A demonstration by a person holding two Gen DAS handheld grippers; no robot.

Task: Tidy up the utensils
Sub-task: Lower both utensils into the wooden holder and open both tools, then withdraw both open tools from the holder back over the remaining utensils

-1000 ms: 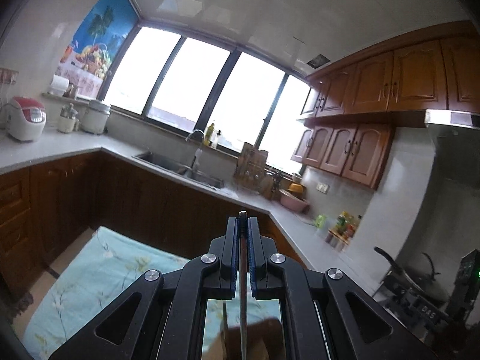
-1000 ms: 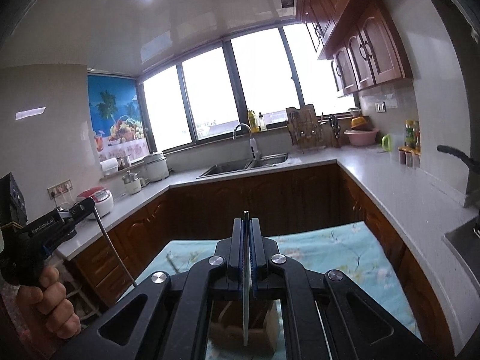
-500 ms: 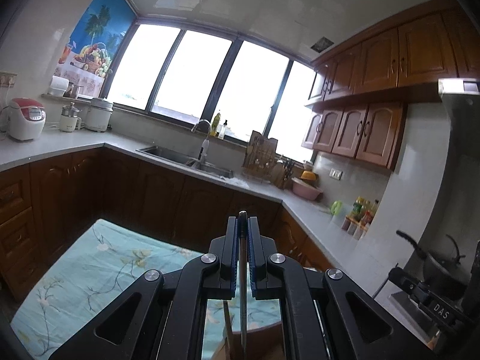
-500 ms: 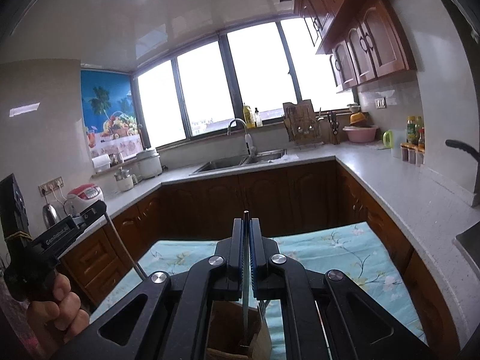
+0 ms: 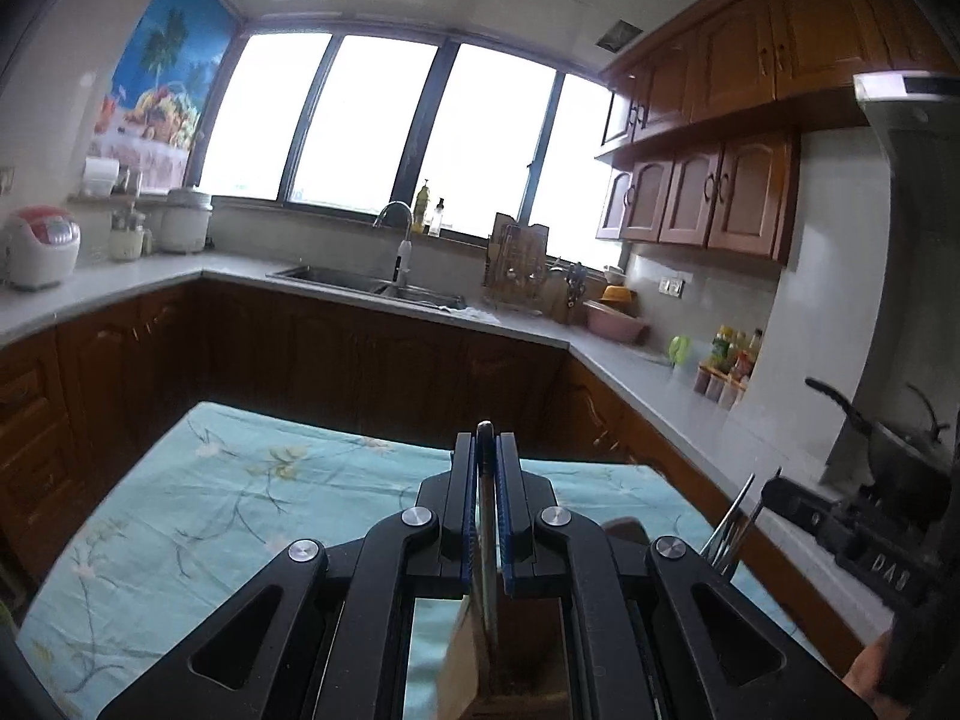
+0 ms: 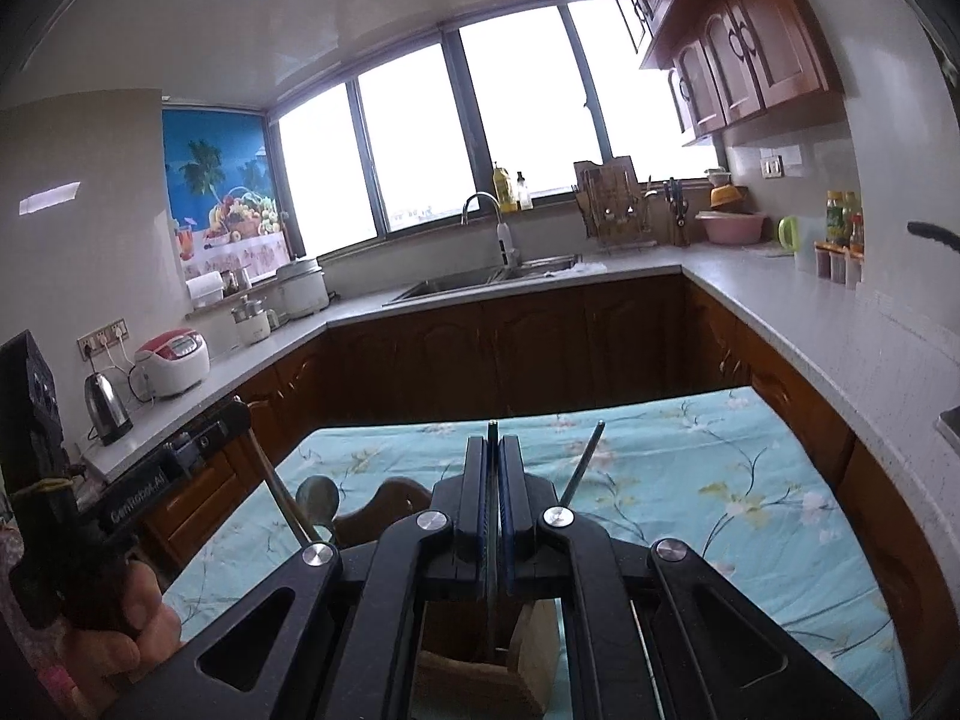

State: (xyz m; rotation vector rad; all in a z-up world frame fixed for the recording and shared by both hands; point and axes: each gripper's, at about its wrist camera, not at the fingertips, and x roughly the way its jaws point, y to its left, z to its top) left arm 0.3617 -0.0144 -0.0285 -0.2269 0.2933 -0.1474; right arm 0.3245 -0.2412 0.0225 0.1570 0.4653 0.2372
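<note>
A wooden utensil holder [image 6: 480, 681] stands on the table with the teal floral cloth [image 6: 690, 480], right beneath both grippers. My right gripper [image 6: 492, 441] is shut on a thin metal utensil [image 6: 492, 588] that hangs down into the holder. My left gripper [image 5: 486, 441] is shut on another slim utensil [image 5: 489, 576], also hanging into the holder [image 5: 516, 660]. From the right wrist view, the left gripper [image 6: 231, 417] sits at the left with its utensil [image 6: 282, 498] slanting down. A spoon bowl [image 6: 318, 498], a wooden utensil head [image 6: 396, 495] and a metal handle [image 6: 582, 468] stick up from the holder.
Dark wood cabinets and a grey counter [image 6: 840, 324] wrap around the table on three sides. A sink [image 5: 366, 285], rice cookers [image 6: 174, 360], a kettle [image 6: 108, 408] and a pink bowl [image 6: 732, 225] sit on it. A pan [image 5: 888, 444] stands at the right.
Both grippers have sunk toward the table, each still shut on its utensil. The holder and the utensils standing in it have come up close under the fingers.
</note>
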